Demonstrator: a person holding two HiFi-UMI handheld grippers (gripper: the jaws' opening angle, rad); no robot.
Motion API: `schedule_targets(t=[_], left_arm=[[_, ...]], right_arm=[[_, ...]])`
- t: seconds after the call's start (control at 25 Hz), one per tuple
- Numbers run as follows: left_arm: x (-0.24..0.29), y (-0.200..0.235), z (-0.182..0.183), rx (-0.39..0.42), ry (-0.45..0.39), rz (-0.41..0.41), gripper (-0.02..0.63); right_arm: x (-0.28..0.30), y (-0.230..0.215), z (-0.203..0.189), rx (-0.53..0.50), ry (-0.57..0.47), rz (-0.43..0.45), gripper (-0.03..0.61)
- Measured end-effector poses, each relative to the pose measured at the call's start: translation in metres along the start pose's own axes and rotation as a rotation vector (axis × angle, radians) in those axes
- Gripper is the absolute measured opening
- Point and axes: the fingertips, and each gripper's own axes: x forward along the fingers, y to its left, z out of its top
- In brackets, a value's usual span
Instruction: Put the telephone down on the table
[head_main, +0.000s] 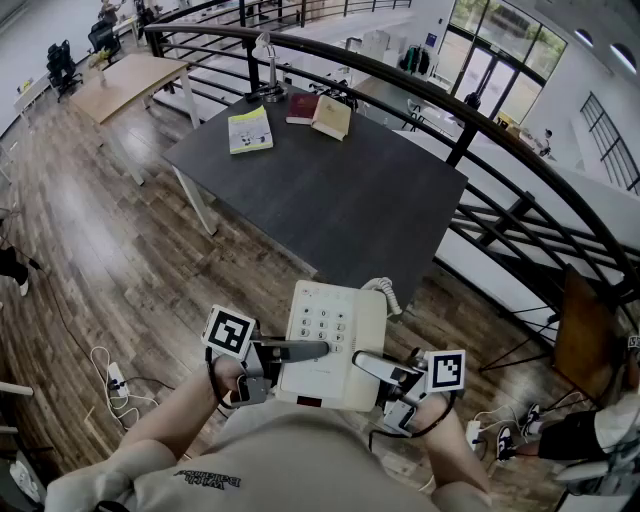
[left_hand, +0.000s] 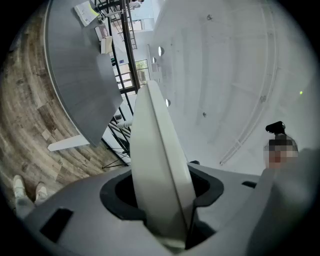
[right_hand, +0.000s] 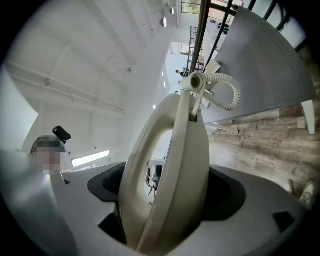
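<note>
Head view: telephone (head_main: 345, 330) gripped between left fingers (head_main: 300, 350), right fingers (head_main: 378, 368).

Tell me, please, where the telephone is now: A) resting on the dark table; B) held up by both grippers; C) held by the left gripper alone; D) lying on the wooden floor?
B: the left gripper and right gripper each clamp one side of the telephone, short of the table.

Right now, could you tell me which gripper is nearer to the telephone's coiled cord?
Right. The right gripper grips the right edge of the telephone, the side where the coiled cord comes off. The left gripper grips the opposite left edge, farther from it.
</note>
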Motion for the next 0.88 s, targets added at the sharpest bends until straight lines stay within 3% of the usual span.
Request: schedule_targets(t=[0.88], left_arm=[[0.0,0.009,0.012,-0.013,-0.07,0.019,0.229]], right_arm=[[0.006,-0.011,0.013,0.024,0.066,0.014,0.419]])
